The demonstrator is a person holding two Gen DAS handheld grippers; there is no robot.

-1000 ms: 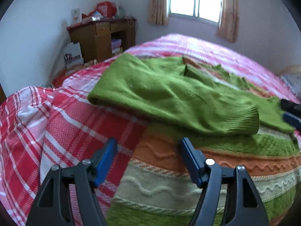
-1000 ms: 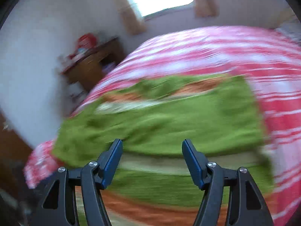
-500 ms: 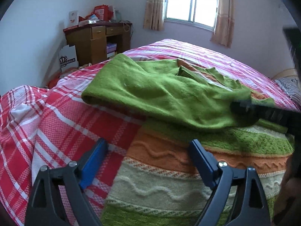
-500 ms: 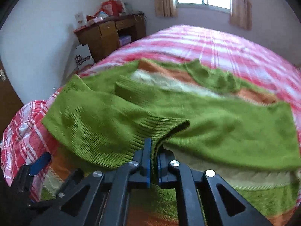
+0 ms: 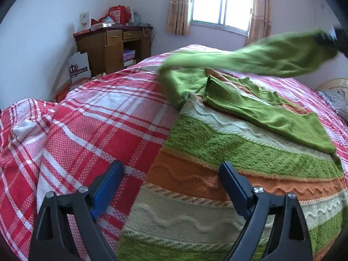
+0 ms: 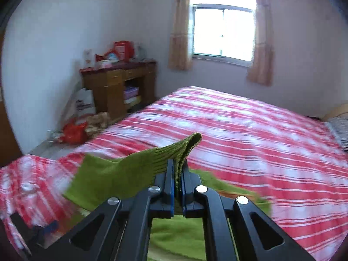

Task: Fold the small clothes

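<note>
A red plaid bed carries the striped sweater; right tool grasps its green sleeve cuff, left tool released. Wooden desk beside curtained window.

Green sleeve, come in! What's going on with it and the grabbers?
Right gripper shut on sleeve cuff, lifted off sweater. Left gripper open, empty, over sweater hem. Nothing in the way.
</note>
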